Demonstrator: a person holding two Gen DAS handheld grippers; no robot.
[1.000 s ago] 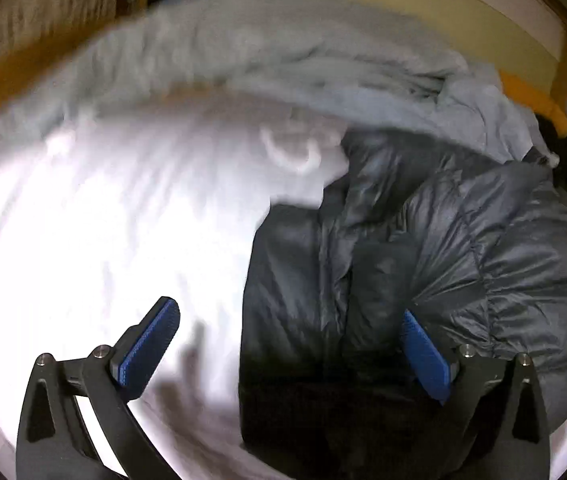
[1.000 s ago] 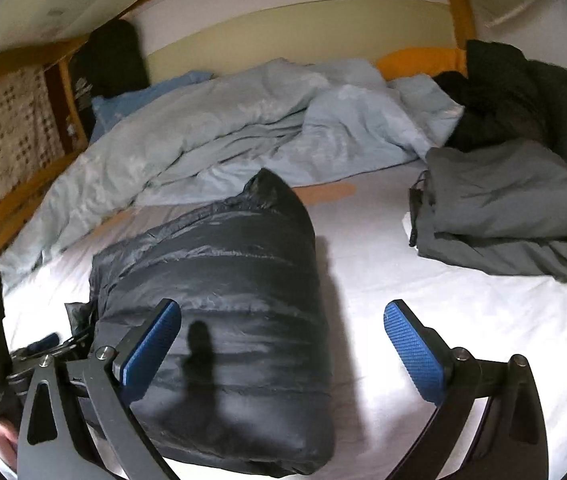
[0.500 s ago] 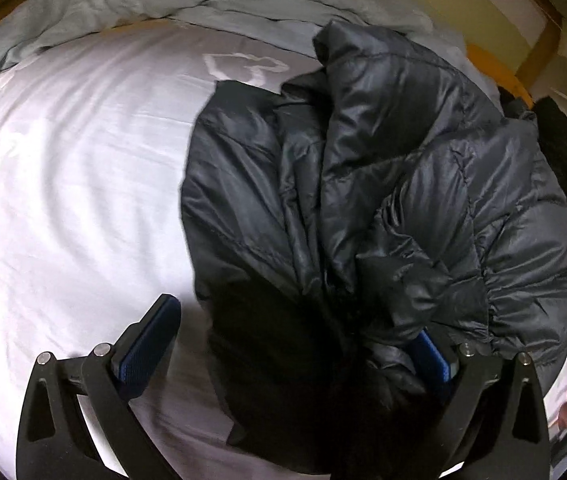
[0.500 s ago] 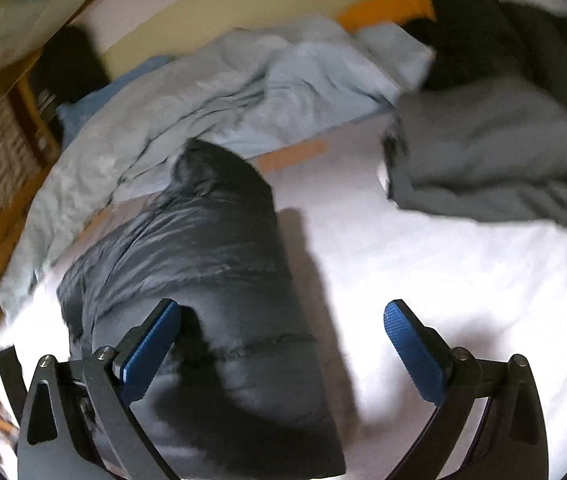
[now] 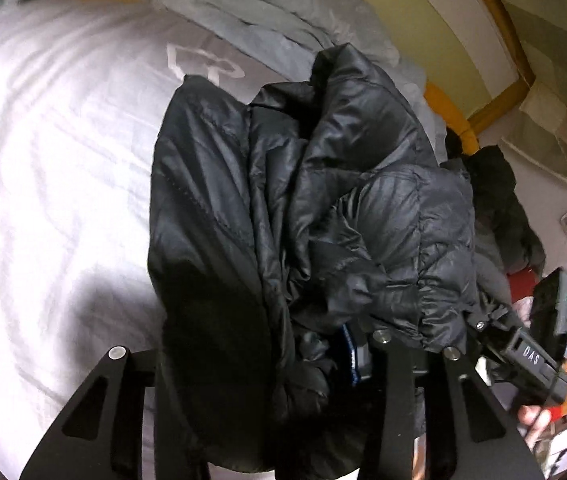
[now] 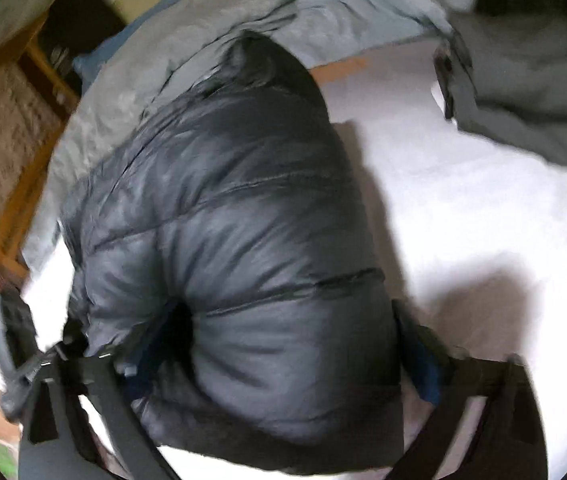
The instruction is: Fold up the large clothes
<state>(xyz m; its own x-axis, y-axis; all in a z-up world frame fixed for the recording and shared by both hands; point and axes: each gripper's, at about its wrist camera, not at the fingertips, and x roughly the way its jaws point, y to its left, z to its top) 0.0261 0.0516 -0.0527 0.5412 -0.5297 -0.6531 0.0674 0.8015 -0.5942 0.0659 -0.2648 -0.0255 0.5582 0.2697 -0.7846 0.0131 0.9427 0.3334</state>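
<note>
Both tongs have just been closing on the near end of the black puffer jacket (image 6: 235,240) lying folded on the bed's white sheet (image 6: 483,208): left tongs (image 5: 251,356) clenched on bunched layers, right tongs (image 6: 267,376) squeezing the bulk, whose slick fill could slip free and unfold.

A home bedroom: a white-sheeted bed (image 6: 483,208) with a rumpled pale-blue duvet (image 6: 323,12) inside a wooden frame (image 5: 499,32).
</note>
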